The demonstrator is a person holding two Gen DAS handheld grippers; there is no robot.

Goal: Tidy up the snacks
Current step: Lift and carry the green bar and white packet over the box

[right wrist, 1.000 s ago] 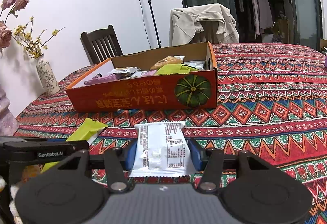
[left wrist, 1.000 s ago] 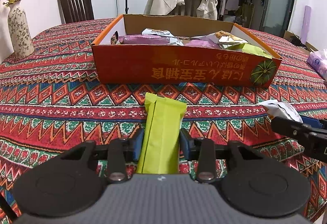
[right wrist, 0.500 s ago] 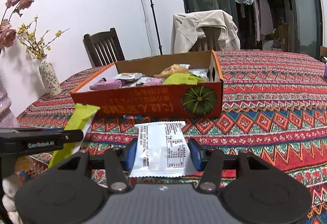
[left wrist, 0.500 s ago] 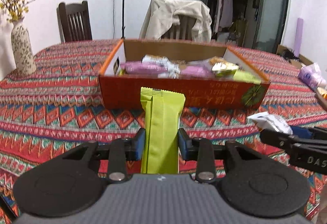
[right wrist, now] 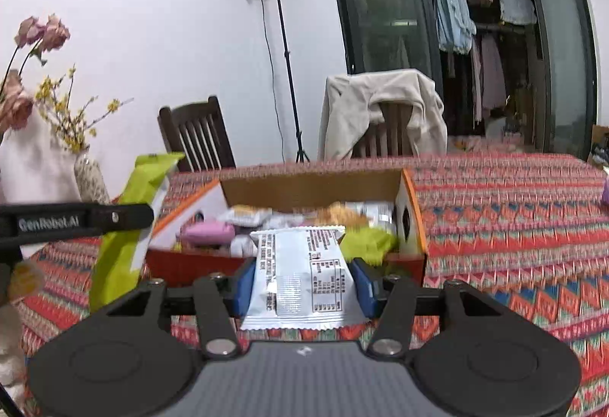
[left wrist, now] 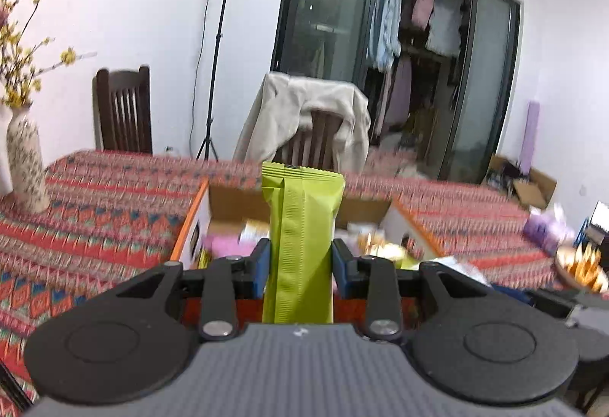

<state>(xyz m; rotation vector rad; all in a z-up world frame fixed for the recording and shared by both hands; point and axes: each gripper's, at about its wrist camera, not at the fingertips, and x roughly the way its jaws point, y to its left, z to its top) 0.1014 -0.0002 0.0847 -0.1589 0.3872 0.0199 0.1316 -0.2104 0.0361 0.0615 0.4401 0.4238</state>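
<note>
Your left gripper [left wrist: 300, 261] is clamped on the green bar [left wrist: 300, 238], held upright in front of the orange box [right wrist: 409, 226]. Your right gripper [right wrist: 300, 283] pinches the white packet [right wrist: 300, 276], lifted off the patterned tablecloth [right wrist: 514, 226] at the box's near wall. Several snacks already lie inside the box — pink, yellow, white wrappers. What's left, by my reading: carry both over the wall and release — no other loose snack can be made out for certain.
</note>
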